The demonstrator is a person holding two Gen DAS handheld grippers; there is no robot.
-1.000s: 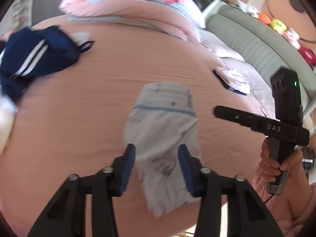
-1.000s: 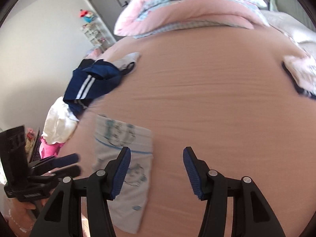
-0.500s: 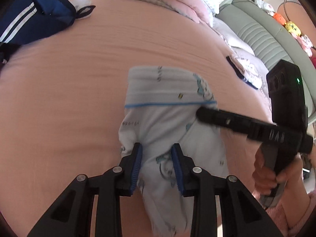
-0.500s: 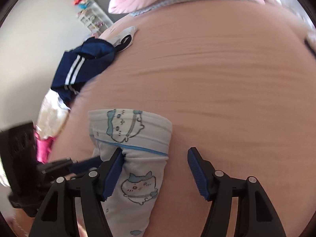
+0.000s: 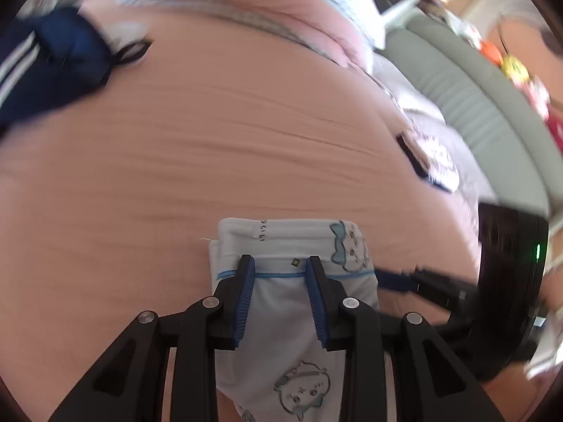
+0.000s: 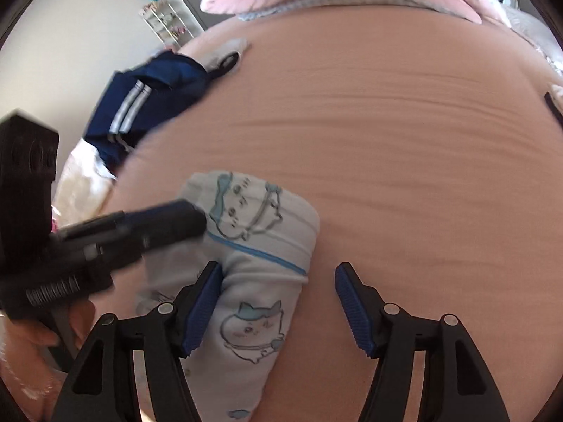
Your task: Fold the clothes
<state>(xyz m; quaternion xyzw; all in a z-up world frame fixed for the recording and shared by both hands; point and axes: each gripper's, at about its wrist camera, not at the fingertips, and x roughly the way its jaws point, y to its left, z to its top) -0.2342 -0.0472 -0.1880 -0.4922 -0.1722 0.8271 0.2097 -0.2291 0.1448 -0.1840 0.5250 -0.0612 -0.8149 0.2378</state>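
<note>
A pale blue garment (image 5: 299, 242) printed with cartoon animals lies on the pink bed sheet (image 5: 211, 140), folded across at its far end, its near end hanging toward me. My left gripper (image 5: 279, 263) sits at the garment's blue seam line, fingers drawn close with the fabric between them. In the right wrist view the same garment (image 6: 257, 327) lies under my right gripper (image 6: 278, 267), which is wide open, its left finger (image 6: 206, 299) resting on the cloth. The left gripper (image 6: 190, 219) reaches in from the left at the folded band. The right gripper's tip (image 5: 387, 279) touches the garment's right edge.
A navy garment with white stripes (image 6: 147, 112) lies at the bed's far left, above a white heap (image 6: 81, 176). A pink duvet (image 5: 246, 0) lines the far edge. A small folded item (image 5: 436, 161) and a grey padded headboard (image 5: 475, 105) are on the right.
My left gripper has narrowed around the fabric and moved forward from the garment's lower part to the blue seam line. The right gripper stays open and has come closer over the garment.
</note>
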